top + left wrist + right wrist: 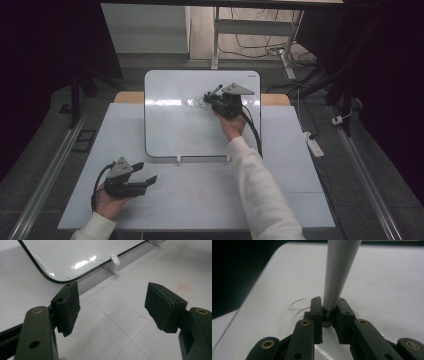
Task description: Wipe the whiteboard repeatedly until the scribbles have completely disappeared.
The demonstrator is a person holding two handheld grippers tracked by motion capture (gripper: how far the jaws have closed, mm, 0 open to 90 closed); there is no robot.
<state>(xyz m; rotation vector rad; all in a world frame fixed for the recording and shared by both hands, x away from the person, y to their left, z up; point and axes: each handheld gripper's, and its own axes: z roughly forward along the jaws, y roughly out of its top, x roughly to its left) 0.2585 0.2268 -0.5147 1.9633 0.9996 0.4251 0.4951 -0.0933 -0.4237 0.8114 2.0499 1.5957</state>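
So I'm gripping the marker with my right claw, jaws clamped tight on it, over the whiteboard in the upper middle of the frame, right by some faint scribbles. My left claw is sitting on the desk at lower left, jaws wide apart, holding nothing.

No words or numbers can be read anywhere; the whiteboard has only thin scribbled loops near the middle top.
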